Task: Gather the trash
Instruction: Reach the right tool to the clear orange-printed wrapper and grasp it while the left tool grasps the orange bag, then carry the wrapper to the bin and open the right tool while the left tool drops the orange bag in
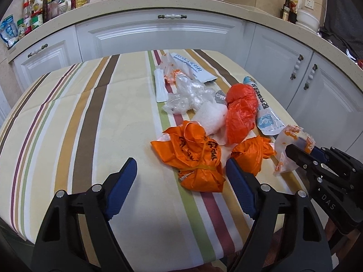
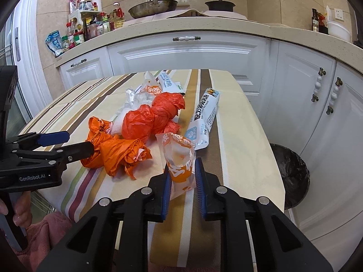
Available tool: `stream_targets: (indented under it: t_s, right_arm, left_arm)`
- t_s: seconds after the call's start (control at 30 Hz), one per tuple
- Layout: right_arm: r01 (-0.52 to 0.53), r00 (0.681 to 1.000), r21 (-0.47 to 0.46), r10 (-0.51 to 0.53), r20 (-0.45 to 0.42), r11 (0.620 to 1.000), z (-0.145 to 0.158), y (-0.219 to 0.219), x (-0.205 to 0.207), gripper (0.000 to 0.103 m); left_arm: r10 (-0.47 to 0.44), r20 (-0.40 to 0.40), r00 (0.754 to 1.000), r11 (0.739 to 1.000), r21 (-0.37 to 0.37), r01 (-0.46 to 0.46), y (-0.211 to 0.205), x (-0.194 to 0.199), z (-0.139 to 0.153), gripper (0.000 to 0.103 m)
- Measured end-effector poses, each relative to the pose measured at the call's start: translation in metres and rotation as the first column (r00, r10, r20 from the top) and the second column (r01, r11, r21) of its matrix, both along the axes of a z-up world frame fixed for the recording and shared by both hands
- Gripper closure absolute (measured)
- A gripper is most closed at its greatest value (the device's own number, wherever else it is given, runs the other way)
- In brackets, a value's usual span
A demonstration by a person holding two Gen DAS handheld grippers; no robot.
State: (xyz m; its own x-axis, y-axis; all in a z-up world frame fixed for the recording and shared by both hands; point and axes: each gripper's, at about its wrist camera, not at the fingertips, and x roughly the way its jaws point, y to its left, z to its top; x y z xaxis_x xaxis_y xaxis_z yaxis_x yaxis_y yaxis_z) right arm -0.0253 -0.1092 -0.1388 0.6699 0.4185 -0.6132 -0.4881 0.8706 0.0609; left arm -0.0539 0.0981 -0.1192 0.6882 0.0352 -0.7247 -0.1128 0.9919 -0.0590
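A heap of trash lies on the striped table (image 1: pixel 68 117): knotted orange bags (image 1: pixel 195 158) (image 2: pixel 118 151), a red-orange bag (image 1: pixel 240 115) (image 2: pixel 154 117), clear plastic (image 1: pixel 186 95) and white-blue packets (image 1: pixel 265 113) (image 2: pixel 204 117). My right gripper (image 2: pixel 182 176) is shut on an orange-and-white wrapper (image 2: pixel 180 158), held just above the table's near edge; it also shows in the left wrist view (image 1: pixel 292 151). My left gripper (image 1: pixel 181 176) is open and empty, its fingers either side of the near orange bag. It shows in the right wrist view (image 2: pixel 74 142) beside that bag.
A black-lined trash bin (image 2: pixel 292 172) stands on the floor right of the table. White cabinets (image 1: pixel 158 36) and a counter with bottles (image 2: pixel 90 27), a pan (image 2: pixel 154 6) and a pot (image 2: pixel 220 4) run behind.
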Motion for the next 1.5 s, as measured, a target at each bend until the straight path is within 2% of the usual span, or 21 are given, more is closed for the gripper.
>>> stream_targets:
  t_s: [0.07,0.17,0.23,0.3,0.4,0.63,1.03,1.3,1.5]
  right_arm:
    - [0.005,1.0,0.001,-0.005,-0.001,1.0,0.0,-0.001,0.001,0.082]
    - [0.01,1.0,0.005,-0.01,0.001,1.0,0.001,-0.002,0.001,0.082]
    - [0.014,1.0,0.006,-0.014,0.003,1.0,0.002,-0.003,0.001,0.082]
    - [0.016,1.0,0.005,-0.016,0.005,1.0,0.003,-0.003,0.001,0.082]
    - [0.017,1.0,0.005,-0.017,0.005,1.0,0.002,-0.003,0.001,0.083]
    - [0.014,1.0,0.006,-0.014,0.009,1.0,0.003,-0.004,0.001,0.083]
    - [0.052,0.997,-0.01,-0.051,0.056,0.999,0.014,-0.013,-0.002,0.088]
    - [0.142,0.986,0.0,-0.141,0.092,0.99,0.025,-0.046,0.01,0.088]
    - [0.24,0.962,-0.008,-0.237,0.136,0.971,0.032,-0.086,0.031,0.088]
  left_arm:
    - [-0.008,-0.002,1.0,1.0,0.003,0.008,-0.003,0.001,-0.002,0.025]
    - [-0.024,-0.017,1.0,1.0,-0.004,0.024,-0.006,0.005,-0.006,0.043]
    - [-0.038,-0.019,0.999,0.999,-0.022,0.037,-0.007,0.006,-0.008,0.051]
    - [-0.052,-0.01,0.999,0.998,-0.026,0.052,-0.008,0.005,-0.007,0.065]
    - [-0.063,-0.004,0.998,0.998,-0.015,0.063,-0.01,0.003,-0.006,0.075]
    - [-0.028,0.014,1.0,0.999,-0.03,0.028,0.003,-0.007,0.0,0.076]
    - [0.023,0.103,0.994,1.0,-0.001,-0.023,0.016,-0.015,0.036,0.076]
    - [-0.087,0.131,0.988,0.996,0.002,0.088,-0.021,0.012,0.052,0.076]
    - [-0.183,0.169,0.969,0.983,0.023,0.181,-0.069,0.045,0.062,0.076]
